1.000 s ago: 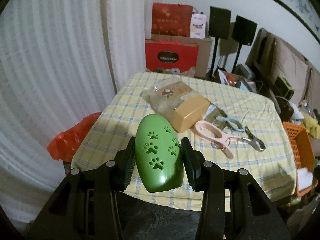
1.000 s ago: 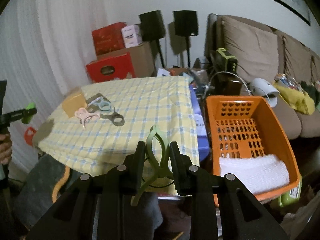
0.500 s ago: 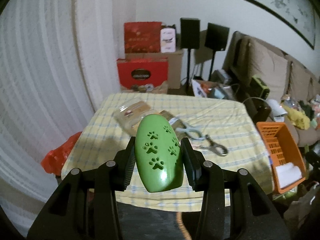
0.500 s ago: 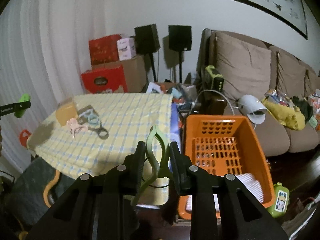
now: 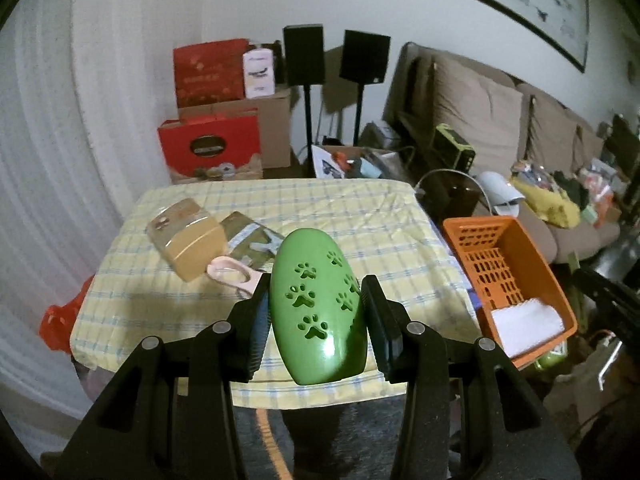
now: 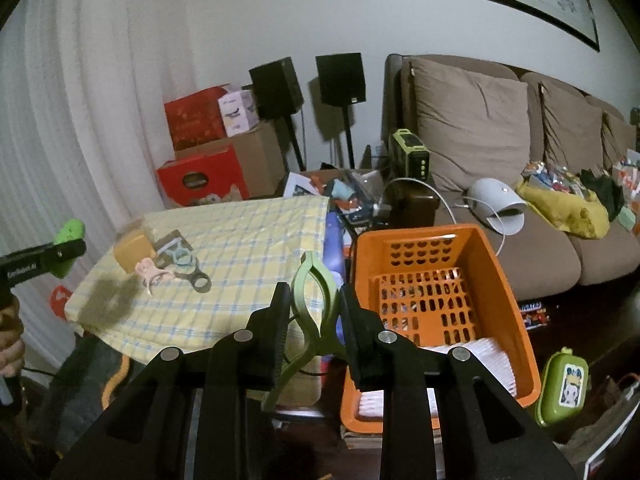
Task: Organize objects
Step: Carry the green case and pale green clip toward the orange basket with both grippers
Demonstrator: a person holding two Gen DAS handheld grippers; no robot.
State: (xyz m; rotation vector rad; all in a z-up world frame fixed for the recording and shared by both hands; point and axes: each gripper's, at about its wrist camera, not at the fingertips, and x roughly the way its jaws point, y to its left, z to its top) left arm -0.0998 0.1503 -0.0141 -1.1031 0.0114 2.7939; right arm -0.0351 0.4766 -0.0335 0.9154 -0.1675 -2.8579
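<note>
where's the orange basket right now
The orange basket sits low beside the table's right edge, in front of the sofa, just ahead of the right tool; the left wrist view shows it at far right.

A glossy green oval plastic case with paw-print cutouts (image 5: 318,312) is clamped upright; an olive-green plastic clip (image 6: 316,304) is pinched above an orange perforated plastic basket (image 6: 496,280).

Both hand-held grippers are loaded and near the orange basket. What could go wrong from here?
The glossy, rounded green paw-print case could slip from the left hand-held gripper. The right hand-held gripper pinches the green clip near its narrow middle, so it may twist free and miss the orange basket.
</note>
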